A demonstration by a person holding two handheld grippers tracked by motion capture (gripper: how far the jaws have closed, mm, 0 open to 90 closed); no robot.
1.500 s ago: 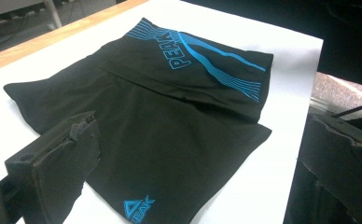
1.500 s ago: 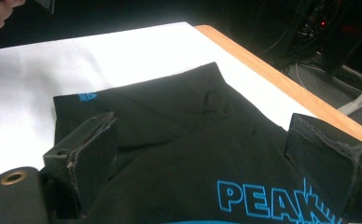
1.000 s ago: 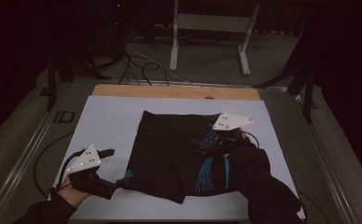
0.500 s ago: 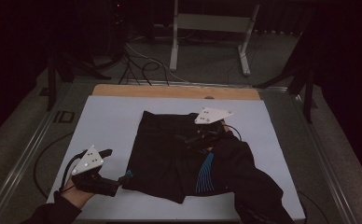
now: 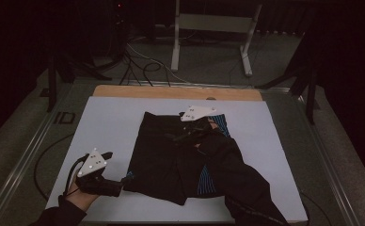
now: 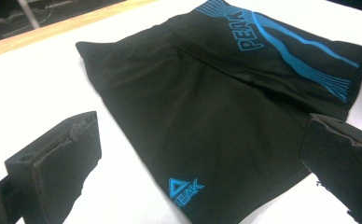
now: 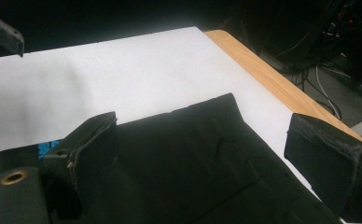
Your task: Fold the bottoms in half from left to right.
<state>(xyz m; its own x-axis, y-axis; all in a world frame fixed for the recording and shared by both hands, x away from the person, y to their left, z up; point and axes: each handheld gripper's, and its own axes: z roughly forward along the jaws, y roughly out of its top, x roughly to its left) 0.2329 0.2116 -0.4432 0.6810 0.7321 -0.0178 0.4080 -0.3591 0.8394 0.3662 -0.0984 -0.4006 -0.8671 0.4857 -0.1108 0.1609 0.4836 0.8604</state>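
- The bench (image 5: 124,117) is a white sheet with a bare wooden strip along its far edge; dark floor, cables and a metal stand lie beyond it.
- The shorts (image 5: 171,155) lie flat in the middle of the bench, waistband toward the far edge, hem toward the near edge. They are black and smooth, with only faint creases.
- Their right side carries blue curved stripes (image 6: 309,51) and the word PEAK in blue block letters, seen in the left gripper view.
- A small blue triangle logo (image 6: 181,189) with the same word sits at the near left corner of the hem.
- The person's right sleeve (image 5: 246,188) lies across the right half of the shorts.
- The right gripper (image 5: 197,123) hangs over the far part of the shorts, near the waistband. In its own view the jaws stand wide apart above the black cloth, holding nothing.
- The left gripper (image 5: 117,183) is at the near left, just beside the hem corner, low over the white sheet. Its jaws are spread, one over the sheet and one over the cloth's edge, gripping nothing.
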